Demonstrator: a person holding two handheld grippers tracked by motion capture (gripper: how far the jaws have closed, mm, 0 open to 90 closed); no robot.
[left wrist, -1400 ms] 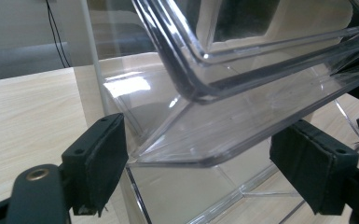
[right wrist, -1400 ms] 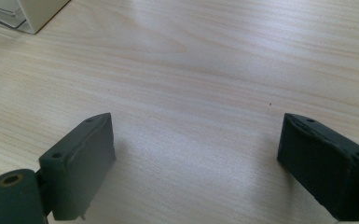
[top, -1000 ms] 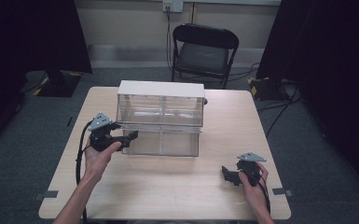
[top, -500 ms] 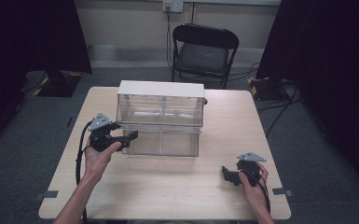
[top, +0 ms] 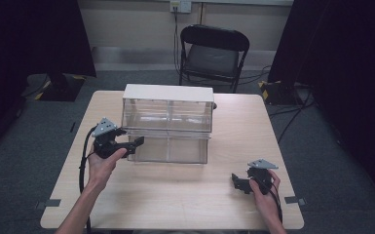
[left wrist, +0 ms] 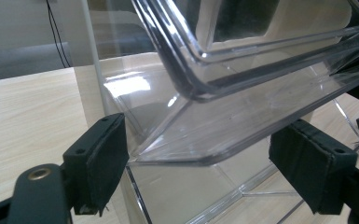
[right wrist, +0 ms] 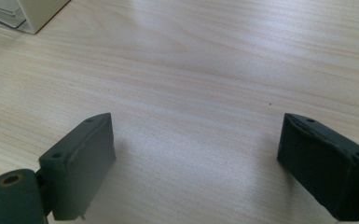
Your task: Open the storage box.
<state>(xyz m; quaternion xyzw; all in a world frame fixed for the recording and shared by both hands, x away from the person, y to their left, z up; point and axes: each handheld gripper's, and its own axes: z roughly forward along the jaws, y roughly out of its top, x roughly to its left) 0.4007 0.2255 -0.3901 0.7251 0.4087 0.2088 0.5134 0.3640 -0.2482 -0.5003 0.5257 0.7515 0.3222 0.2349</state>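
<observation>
Dark curtains and a folding chair (top: 214,51) sit behind my pale wooden desk (top: 175,204). On it stands a clear drawer cabinet (top: 168,109) with a white top; its lower drawer (top: 170,148) is pulled out toward me. My left tool (top: 135,144) is at the drawer's left front corner, jaws spread wide either side of the clear rim, not clamping. My right tool (top: 237,181) rests low over bare desk near the right front, well apart, jaws wide open.

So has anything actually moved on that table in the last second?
Nothing visibly changed. The left gripper sits open at the clear drawer box, by its pulled-out lower drawer, as before. The right gripper rests open over the table, apart from the box.
</observation>
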